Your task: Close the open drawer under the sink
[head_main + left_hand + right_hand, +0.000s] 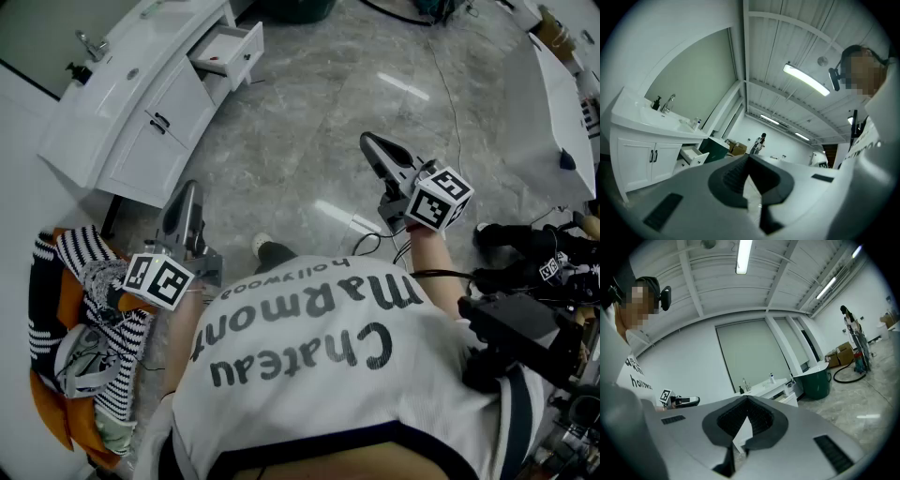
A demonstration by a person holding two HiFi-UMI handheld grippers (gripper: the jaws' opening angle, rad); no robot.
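1. Left gripper: held level at the person's left side, over the floor. Jaws closed together, tips meeting, nothing between them.

2. Right gripper: held level on the right, a little farther out than the left one. Jaws likewise brought together and empty.

3. Sink cabinet: white, at the far left against the wall, with two panelled doors and dark handles. The basin top carries a faucet and a dark bottle beside it.

4. Drawer: white, at the right end of the sink cabinet, just under the countertop. It stands pulled out and open, well apart from both grippers. It also shows in the left gripper view and the right gripper view.

5. Floor: grey, marbled, glossy, with a thin cable running across it at the far right.

6. Heap of cloth: striped and orange pieces, near left, just beside the left gripper's marker cube.

7. Green tub: beyond the drawer end of the cabinet.

8. Cardboard boxes: far back, near a standing person.
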